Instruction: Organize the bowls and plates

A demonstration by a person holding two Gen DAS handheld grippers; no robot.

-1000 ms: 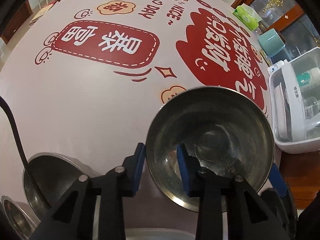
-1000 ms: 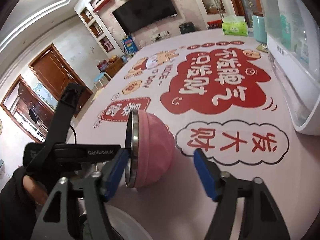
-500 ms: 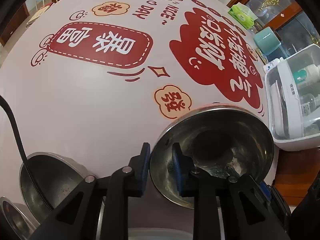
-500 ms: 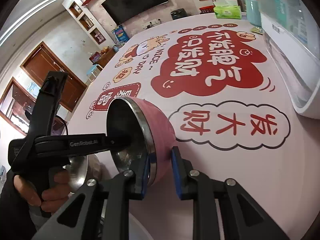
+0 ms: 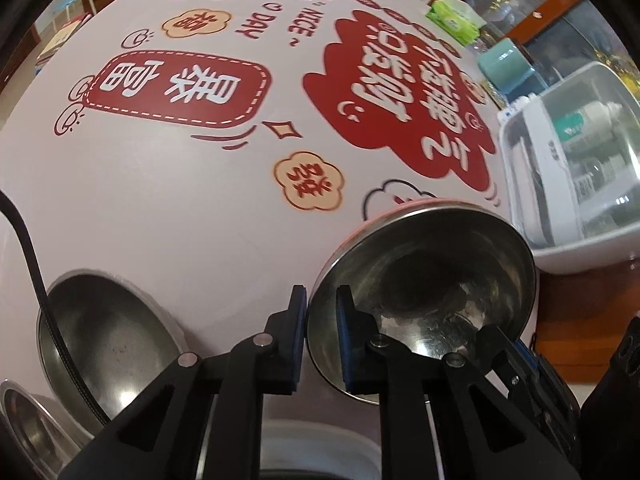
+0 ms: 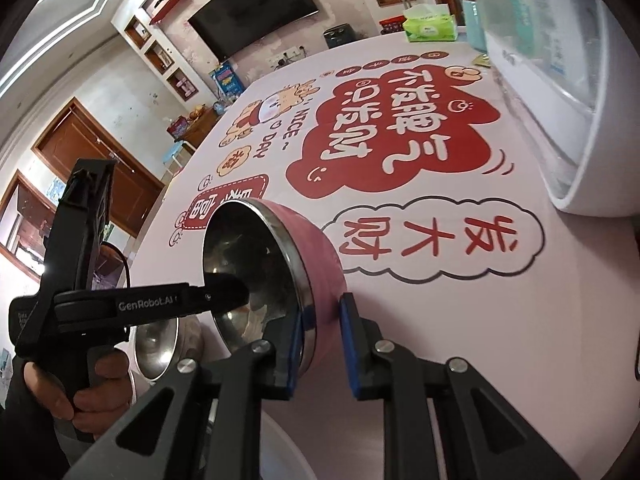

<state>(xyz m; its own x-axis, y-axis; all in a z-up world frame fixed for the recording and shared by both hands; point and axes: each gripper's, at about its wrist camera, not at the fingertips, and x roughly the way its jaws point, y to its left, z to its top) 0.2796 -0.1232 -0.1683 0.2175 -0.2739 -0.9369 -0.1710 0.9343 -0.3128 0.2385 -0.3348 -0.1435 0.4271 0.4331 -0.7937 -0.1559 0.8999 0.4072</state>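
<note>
1. Left wrist view: pink tablecloth (image 5: 168, 208) with red prints; steel-lined bowl (image 5: 432, 292) tilted on edge, shiny inside; left gripper (image 5: 322, 336) clamped on its near rim. Second steel bowl (image 5: 100, 332) lower left.
2. Right wrist view: same bowl (image 6: 280, 272), pink outside, steel rim; right gripper (image 6: 320, 344) clamped on its wall.

Home living room: wall-mounted television (image 6: 256, 28); wooden doors (image 6: 100, 168); tissue pack (image 6: 430, 24)
</note>
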